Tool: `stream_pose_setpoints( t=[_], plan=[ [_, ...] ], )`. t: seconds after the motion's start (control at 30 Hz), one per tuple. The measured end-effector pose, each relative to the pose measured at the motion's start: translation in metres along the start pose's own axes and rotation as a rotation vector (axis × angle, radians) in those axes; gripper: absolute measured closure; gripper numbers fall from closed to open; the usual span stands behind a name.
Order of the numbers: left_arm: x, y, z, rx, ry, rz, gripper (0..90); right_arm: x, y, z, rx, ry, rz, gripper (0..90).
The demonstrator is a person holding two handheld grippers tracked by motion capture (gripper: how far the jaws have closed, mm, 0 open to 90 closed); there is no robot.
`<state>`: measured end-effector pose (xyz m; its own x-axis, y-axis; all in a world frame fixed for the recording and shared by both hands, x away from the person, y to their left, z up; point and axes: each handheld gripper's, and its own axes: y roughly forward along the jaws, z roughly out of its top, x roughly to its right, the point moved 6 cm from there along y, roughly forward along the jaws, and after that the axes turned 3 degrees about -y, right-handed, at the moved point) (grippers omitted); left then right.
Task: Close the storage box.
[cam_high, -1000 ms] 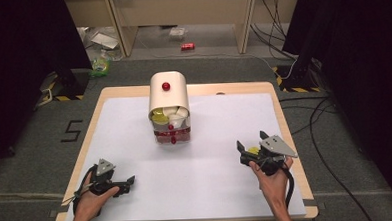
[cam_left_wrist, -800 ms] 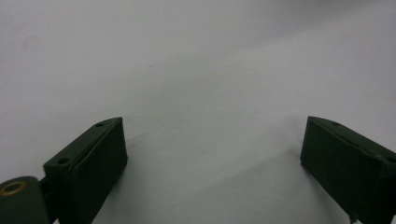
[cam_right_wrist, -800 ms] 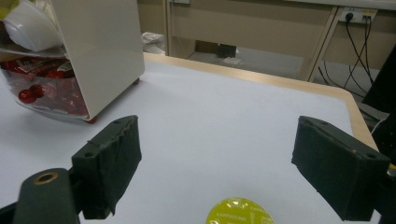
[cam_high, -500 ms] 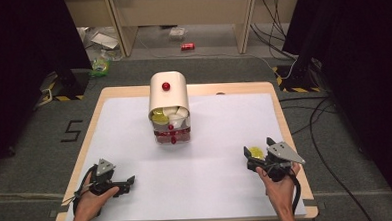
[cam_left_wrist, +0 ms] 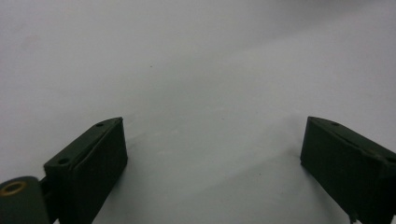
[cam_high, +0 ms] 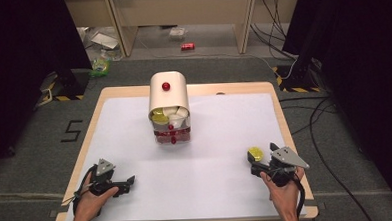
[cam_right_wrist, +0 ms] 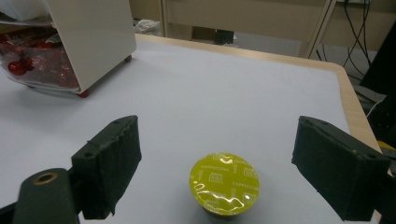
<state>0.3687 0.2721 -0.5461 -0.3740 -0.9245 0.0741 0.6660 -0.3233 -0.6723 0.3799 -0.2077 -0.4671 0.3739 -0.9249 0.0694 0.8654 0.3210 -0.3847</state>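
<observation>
Now the yellow capsule (cam_right_wrist: 224, 185) sits on the tabletop (cam_high: 220, 139) near its right front corner, between the wide-open jaws of the right gripper (cam_high: 257, 162), which was off the surface a second ago; so the capsule looks freshly released. It stands upright, foil lid facing up, its axis vertical. The left gripper (cam_high: 127, 182) rests open on bare tabletop, well apart from the dispenser (cam_high: 168, 99).

Capsule dispenser (cam_high: 168, 96) mid-table (cam_high: 227, 189)
</observation>
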Motion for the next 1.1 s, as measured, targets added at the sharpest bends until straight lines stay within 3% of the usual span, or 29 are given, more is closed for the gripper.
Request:
stream_pose_setpoints(
  t=[1.1],
  plan=[
    [0.0,0.0,0.0,0.001,-0.001,-0.001,6.4,0.008,-0.016,-0.032,-0.077,0.025,0.013,15.6]
  ],
)
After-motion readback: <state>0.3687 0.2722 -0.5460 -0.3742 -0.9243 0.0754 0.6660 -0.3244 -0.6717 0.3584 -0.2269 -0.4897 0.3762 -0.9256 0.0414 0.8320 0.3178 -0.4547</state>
